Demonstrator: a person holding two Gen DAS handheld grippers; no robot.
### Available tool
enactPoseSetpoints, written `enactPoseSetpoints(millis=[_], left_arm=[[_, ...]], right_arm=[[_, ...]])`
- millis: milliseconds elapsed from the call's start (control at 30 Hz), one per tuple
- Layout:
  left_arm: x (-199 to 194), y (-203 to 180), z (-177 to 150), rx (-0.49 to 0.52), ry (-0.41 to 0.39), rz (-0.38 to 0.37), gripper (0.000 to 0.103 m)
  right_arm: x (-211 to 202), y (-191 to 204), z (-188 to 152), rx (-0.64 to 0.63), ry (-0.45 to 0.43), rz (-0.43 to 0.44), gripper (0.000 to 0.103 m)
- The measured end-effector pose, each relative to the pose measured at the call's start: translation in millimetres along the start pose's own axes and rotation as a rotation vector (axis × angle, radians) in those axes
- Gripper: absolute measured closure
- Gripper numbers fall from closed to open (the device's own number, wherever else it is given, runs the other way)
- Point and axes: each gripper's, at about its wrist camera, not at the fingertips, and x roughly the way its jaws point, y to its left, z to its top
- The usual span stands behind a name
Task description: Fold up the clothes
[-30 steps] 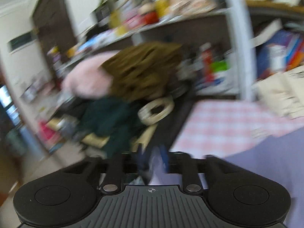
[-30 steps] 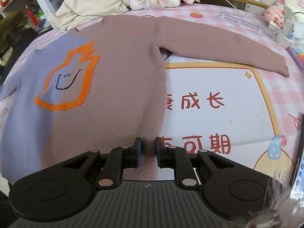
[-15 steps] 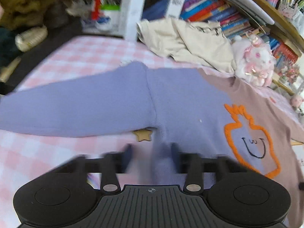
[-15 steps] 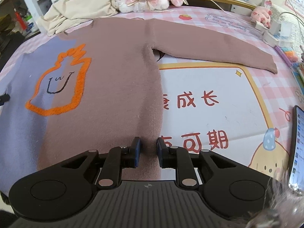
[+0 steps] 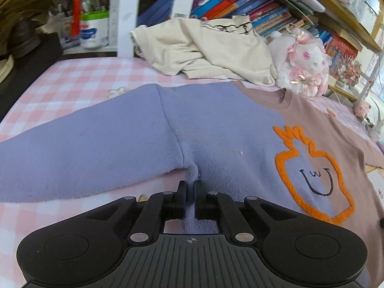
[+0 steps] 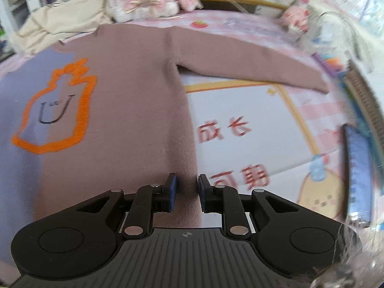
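While the two-tone sweater (image 5: 216, 129) is spread flat on the pink checked tabletop (image 5: 72, 76), its lavender half is seen from the left wrist, where the left tongs (image 5: 190, 192) are closed on a pinch of knit at the side seam just under the armpit, below the lavender sleeve (image 5: 84, 148). A cream garment (image 5: 206, 48) and a plush rabbit (image 5: 302, 60) are seen beyond the collar, well clear of the fold.

From the right wrist, the brown half of the sweater (image 6: 134, 110) is shown with the brown sleeve (image 6: 240, 60) stretched out sideways. The right tongs (image 6: 187, 192) are seen with a narrow gap between the pads at the brown side edge; whether cloth is pinched there cannot be told. For a clean fold, both side edges are probably best gripped at matching points and lifted together, so that the orange motif (image 6: 57, 108) is kept unwrinkled.
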Motion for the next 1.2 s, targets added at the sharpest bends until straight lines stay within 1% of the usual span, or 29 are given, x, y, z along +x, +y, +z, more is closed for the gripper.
enactPoseSetpoints(millis=[33, 67, 133, 167, 200, 233, 267, 333, 400, 467, 533, 567, 600, 700, 833, 933, 1000, 1067, 1100, 1133, 1167, 1200], left_arm=[[2.0, -3.8, 0.9, 0.016, -0.005, 0.001, 0.099], [3.4, -7.3, 1.4, 0.029, -0.01, 0.008, 0.098], [1.5, -9.5, 1.3, 0.028, -0.004, 0.027, 0.093], [-1.4, -8.3, 0.9, 0.023, 0.009, 0.024, 0.092], [-5.4, -5.9, 0.1, 0.016, 0.018, 0.016, 0.088], [-10.8, -2.0, -2.4, 0.004, 0.025, -0.001, 0.081], [-15.6, 1.5, -6.1, -0.008, 0.037, -0.027, 0.077], [-22.6, 2.6, -14.7, 0.009, 0.053, -0.056, 0.068], [-29.2, 0.0, -21.9, 0.04, 0.061, -0.058, 0.066], [-32.9, -2.5, -25.8, 0.044, 0.065, -0.052, 0.065], [-34.2, -2.9, -26.3, 0.019, 0.069, -0.049, 0.065], [-34.7, -2.3, -26.2, 0.004, 0.072, -0.048, 0.065], [-35.2, -1.7, -26.1, -0.01, 0.075, -0.047, 0.065], [-37.4, 2.3, -27.8, -0.073, 0.072, -0.046, 0.065], [-43.2, -0.8, -35.5, -0.101, 0.058, -0.035, 0.065], [-48.4, -6.2, -42.8, -0.121, 0.036, -0.007, 0.065], [-50.0, -14.7, -46.0, -0.116, 0.025, 0.031, 0.064], [-50.1, -24.3, -48.8, -0.114, 0.014, 0.065, 0.056], [-50.0, -29.2, -50.2, -0.114, 0.008, 0.081, 0.051], [-49.3, -33.9, -51.8, -0.111, -0.002, 0.094, 0.043], [-47.9, -38.6, -53.6, -0.102, -0.014, 0.105, 0.04], [-46.2, -43.3, -55.4, -0.091, -0.026, 0.115, 0.033]], right_arm=[[0.5, 1.0, -0.3, -0.004, -0.012, -0.023, 0.085], [0.5, 0.7, -1.0, -0.004, -0.02, -0.027, 0.085], [-0.1, -1.3, -2.9, 0.004, -0.028, -0.023, 0.085], [-0.8, -2.9, -4.0, 0.013, -0.027, -0.015, 0.084], [-1.5, -4.5, -5.1, 0.021, -0.027, -0.007, 0.084], [-2.0, -6.7, -4.5, 0.041, -0.017, 0.002, 0.084], [-0.6, -9.0, -1.6, 0.057, -0.003, 0.009, 0.084], [0.9, -9.8, 4.0, 0.068, 0.025, 0.018, 0.084], [1.8, -8.5, 6.3, 0.048, 0.033, 0.024, 0.084], [2.7, -11.0, 7.8, 0.034, 0.039, 0.038, 0.083], [2.5, -16.3, 6.0, 0.041, 0.036, 0.045, 0.075], [2.2, -19.5, 4.5, 0.046, 0.033, 0.052, 0.07], [1.8, -22.6, 3.0, 0.05, 0.03, 0.061, 0.067], [0.9, -31.9, -0.8, 0.061, 0.022, 0.092, 0.065], [1.2, -38.3, -3.4, 0.029, 0.003, 0.138, 0.063], [1.9, -39.5, -5.3, -0.02, -0.022, 0.162, 0.061], [2.3, -41.4, -6.1, -0.045, -0.036, 0.181, 0.06], [2.8, -44.1, -6.2, -0.068, -0.043, 0.199, 0.06], [3.2, -44.8, -6.5, -0.083, -0.049, 0.205, 0.059], [3.6, -45.6, -6.8, -0.1, -0.054, 0.212, 0.059], [4.0, -46.3, -7.2, -0.116, -0.06, 0.218, 0.057], [4.4, -47.0, -7.5, -0.132, -0.065, 0.224, 0.055]])
